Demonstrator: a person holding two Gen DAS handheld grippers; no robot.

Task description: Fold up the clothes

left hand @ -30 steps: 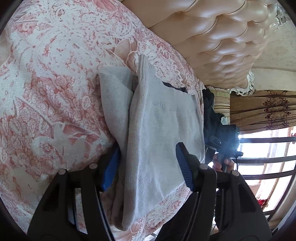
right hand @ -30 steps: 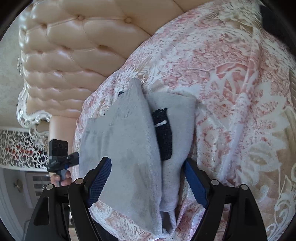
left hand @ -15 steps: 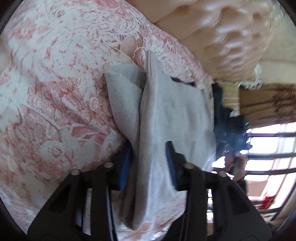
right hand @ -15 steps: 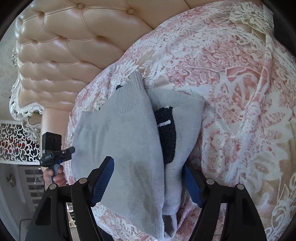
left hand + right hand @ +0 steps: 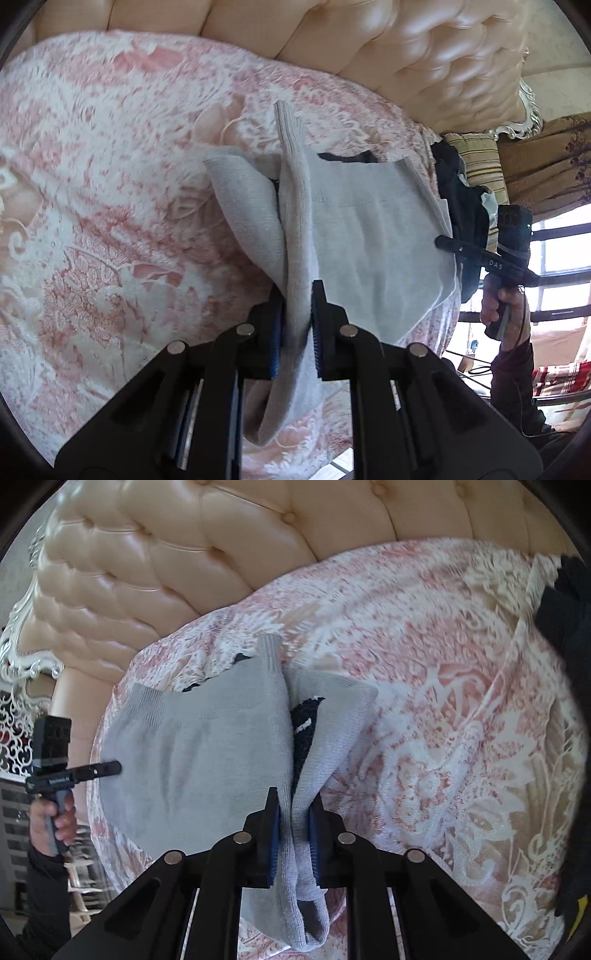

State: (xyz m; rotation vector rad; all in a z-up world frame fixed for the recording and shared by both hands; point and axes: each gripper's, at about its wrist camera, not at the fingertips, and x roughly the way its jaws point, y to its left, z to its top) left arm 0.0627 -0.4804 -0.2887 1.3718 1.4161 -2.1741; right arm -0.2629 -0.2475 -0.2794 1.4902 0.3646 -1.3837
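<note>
My worry is slippage: each grip pinches only a thick fold of soft knit, so a quick lift could pull one side free and spill the stacked layers across the bedspread [image 5: 110, 229]. My left gripper [image 5: 297, 325] is clamped nearly closed on the grey sweater [image 5: 369, 236], which lies folded on the bed ahead of it. My right gripper [image 5: 293, 834] is likewise closed tight on that sweater's near folded edge.

Left tongs [image 5: 297, 325] and right tongs [image 5: 293, 836] both seemingly clamped shut.
</note>
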